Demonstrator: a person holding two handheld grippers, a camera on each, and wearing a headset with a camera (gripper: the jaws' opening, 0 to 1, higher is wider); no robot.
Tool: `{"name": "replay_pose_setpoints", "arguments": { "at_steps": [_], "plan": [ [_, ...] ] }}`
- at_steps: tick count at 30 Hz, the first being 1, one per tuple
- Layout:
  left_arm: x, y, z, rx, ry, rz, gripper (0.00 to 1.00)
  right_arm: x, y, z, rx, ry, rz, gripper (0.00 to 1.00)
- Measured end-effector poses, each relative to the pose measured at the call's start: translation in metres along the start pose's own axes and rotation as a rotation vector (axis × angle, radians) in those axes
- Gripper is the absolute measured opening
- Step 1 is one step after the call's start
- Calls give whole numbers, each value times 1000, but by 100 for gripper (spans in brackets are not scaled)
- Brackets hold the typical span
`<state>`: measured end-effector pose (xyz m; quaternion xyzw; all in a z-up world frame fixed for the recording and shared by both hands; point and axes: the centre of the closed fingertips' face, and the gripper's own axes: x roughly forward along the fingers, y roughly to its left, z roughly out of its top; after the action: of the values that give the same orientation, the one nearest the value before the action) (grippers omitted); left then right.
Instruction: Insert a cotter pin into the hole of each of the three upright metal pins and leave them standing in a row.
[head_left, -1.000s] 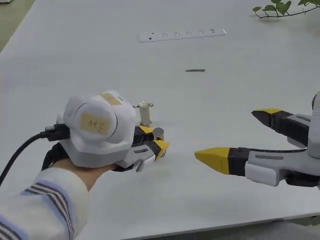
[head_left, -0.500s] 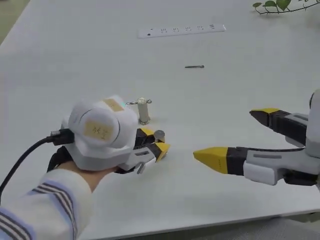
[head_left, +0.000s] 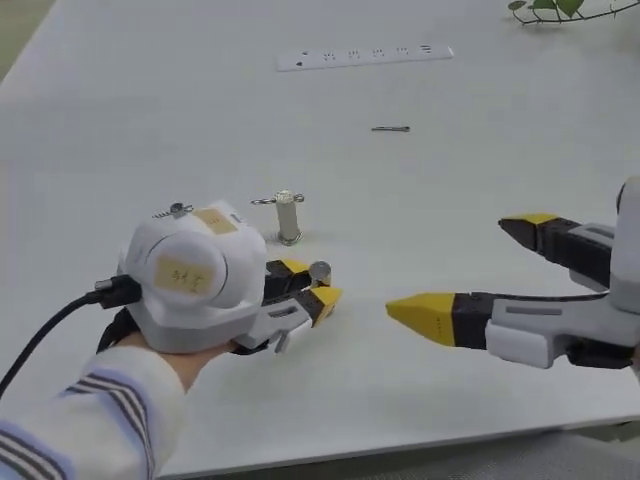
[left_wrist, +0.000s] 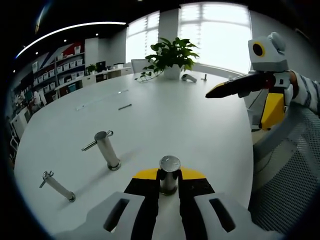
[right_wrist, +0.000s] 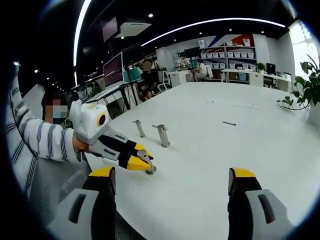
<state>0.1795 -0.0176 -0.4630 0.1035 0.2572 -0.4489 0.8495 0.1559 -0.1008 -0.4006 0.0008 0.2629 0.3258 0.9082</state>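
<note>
A bare metal pin (head_left: 319, 269) (left_wrist: 169, 164) stands upright on the white table, and my left gripper (head_left: 315, 283) (left_wrist: 169, 176) is shut on it. Just beyond stands a second pin (head_left: 288, 216) (left_wrist: 107, 149) with a cotter pin through its top. A third pin (head_left: 178, 210) (left_wrist: 58, 185), also with a cotter pin, peeks out behind the left gripper's body. One loose cotter pin (head_left: 390, 128) (left_wrist: 125, 106) (right_wrist: 229, 123) lies farther back. My right gripper (head_left: 466, 267) (right_wrist: 171, 174) hovers open to the right, holding nothing. The right gripper view shows the left gripper (right_wrist: 131, 156) and its pin (right_wrist: 148, 163).
A white power strip (head_left: 365, 57) lies at the far side of the table. Plant leaves (head_left: 560, 8) reach in at the far right corner. The table's near edge (head_left: 400, 445) runs just below both grippers.
The left gripper and its pin have drawn slightly toward me, away from the second pin, and the third pin now shows behind it. The right gripper has hardly moved.
</note>
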Motion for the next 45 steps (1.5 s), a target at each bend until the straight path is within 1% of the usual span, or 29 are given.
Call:
{"name": "replay_pose_setpoints", "arguments": {
  "at_steps": [1,2,3,4,6,7,9,10,11,12,13,14,16,19,20,23,24,25,27,28,29,31,35,36,38,41,43,45],
  "plan": [
    [-1,0,1,-2,0,-1,11,0,0,0,-2,3,0,92],
    [-4,0,4,-11,-8,2,11,0,0,0,-3,3,0,92],
    [-7,0,9,-19,-34,0,15,-1,0,0,-3,3,0,92],
    [-11,-1,15,-19,-51,-15,18,-1,0,0,-3,4,-1,92],
    [-19,-2,20,-12,-61,-28,29,-2,-1,0,-3,3,-2,92],
    [-24,-2,24,-10,-70,-39,33,-3,-1,1,-2,3,-2,92],
    [-35,-1,27,-10,-77,-52,41,-3,-3,1,-6,5,-5,92],
    [-40,0,28,-8,-78,-50,43,-3,-4,1,-11,8,-7,92],
    [-47,2,28,9,-75,-43,44,-4,-5,0,-13,12,-8,92],
    [-52,3,27,18,-65,-38,44,-4,-7,0,-11,16,-12,92],
    [-60,4,27,21,-68,-31,44,-4,-9,-1,-7,17,-16,92],
    [-64,6,27,17,-70,-26,46,-5,-12,-2,-1,17,-22,92],
    [-76,7,27,8,-75,-19,54,-5,-14,-3,3,22,-27,92],
    [-86,8,24,-8,-70,-9,69,-6,-17,-4,2,33,-34,92],
    [-89,7,19,-22,-49,-7,74,-6,-18,-4,2,35,-34,92],
    [-95,1,15,-17,-44,-6,84,-6,-19,-6,0,46,-35,92],
    [-96,-1,14,-26,-48,-11,87,-6,-20,-7,-1,50,-35,92],
    [-96,-3,13,-37,-52,-15,92,-6,-20,-7,-4,56,-35,92],
    [-96,-5,14,-62,-74,-10,99,-7,-20,-8,-8,64,-33,92],
    [-96,-5,14,-89,-89,2,99,-7,-21,-8,-9,67,-33,92],
    [-96,-5,14,-100,-94,6,99,-7,-21,-8,-12,71,-33,92],
    [-95,-8,11,-114,-88,1,99,-7,-22,-8,-20,80,-29,92],
    [-94,-10,5,-107,-73,2,99,-6,-26,-5,-56,105,-26,91],
    [-94,-10,6,-110,-75,3,99,-6,-28,-3,-70,112,-26,91],
    [-94,-10,6,-121,-81,6,99,-6,-32,3,-98,109,-23,89],
    [-94,-9,6,-132,-86,10,99,-4,-39,10,-128,129,-11,85],
    [-94,-9,6,-137,-87,10,99,-3,-46,14,-164,162,-7,80],
    [-94,-10,7,-146,-90,8,99,-2,-51,17,-204,184,4,76]
  ]
}}
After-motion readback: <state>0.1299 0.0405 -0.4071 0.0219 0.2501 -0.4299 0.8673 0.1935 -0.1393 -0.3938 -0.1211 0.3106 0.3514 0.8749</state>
